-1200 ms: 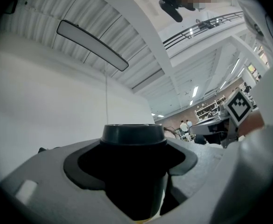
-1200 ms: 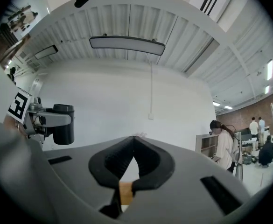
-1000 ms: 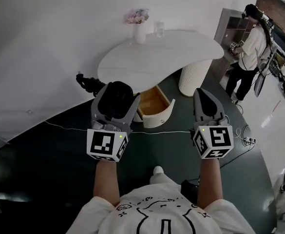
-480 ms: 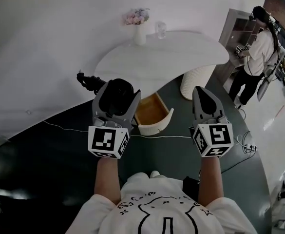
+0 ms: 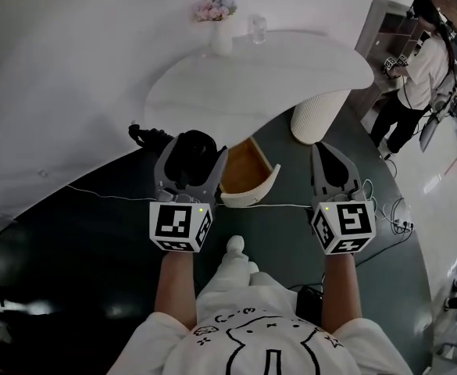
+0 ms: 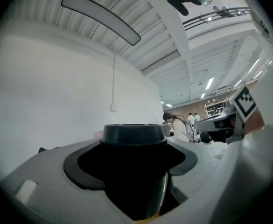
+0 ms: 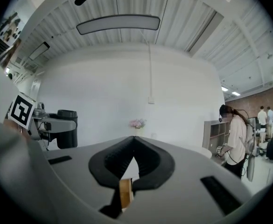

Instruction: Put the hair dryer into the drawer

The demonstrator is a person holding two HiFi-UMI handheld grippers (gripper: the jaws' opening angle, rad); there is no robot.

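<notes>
While the person faces the white table (image 5: 259,76), the left gripper (image 5: 189,148) has its jaws spread wide and clamped round the black hair dryer (image 6: 132,139), whose round barrel fills the gap between them. The right gripper (image 5: 327,156) carries nothing, its jaws closed with the tips meeting. Under the table edge the drawer (image 5: 259,192) stands pulled open, its wooden inside showing, just beyond and between the two grippers. The only markings I can make out are the black-and-white square patterns on the left cube (image 5: 181,226) and the right cube (image 5: 343,226), plus a line drawing on the person's white shirt (image 5: 259,342). A vase of flowers (image 5: 220,33) stands on the table's far side.
</notes>
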